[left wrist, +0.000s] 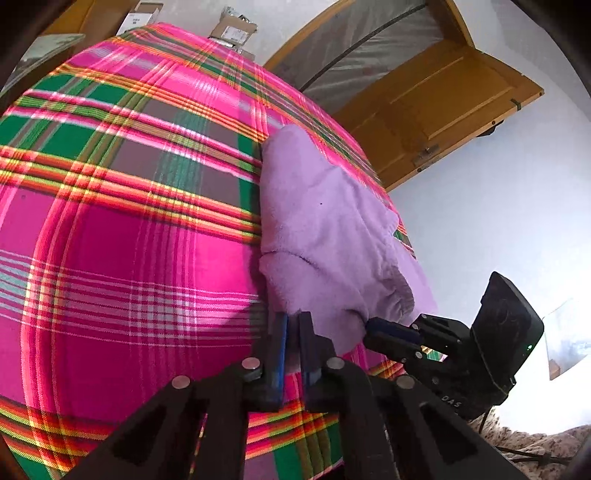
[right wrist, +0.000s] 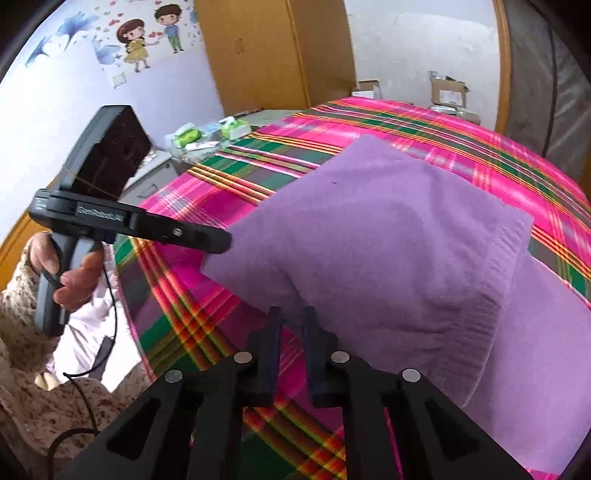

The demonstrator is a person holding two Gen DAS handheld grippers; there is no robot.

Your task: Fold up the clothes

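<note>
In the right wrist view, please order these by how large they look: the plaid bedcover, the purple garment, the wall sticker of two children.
1. plaid bedcover
2. purple garment, nearer the camera, so this order is unsure
3. wall sticker of two children, clearly smallest

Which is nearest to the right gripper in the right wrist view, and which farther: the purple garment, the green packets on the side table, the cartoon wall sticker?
1. Purple garment, at the right gripper's tips.
2. Green packets, on the side table, upper left.
3. Cartoon wall sticker, on the wall, top left.

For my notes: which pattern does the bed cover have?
The bed cover is plaid: bright pink with green, orange and white stripes. The left wrist view shows it best.
</note>
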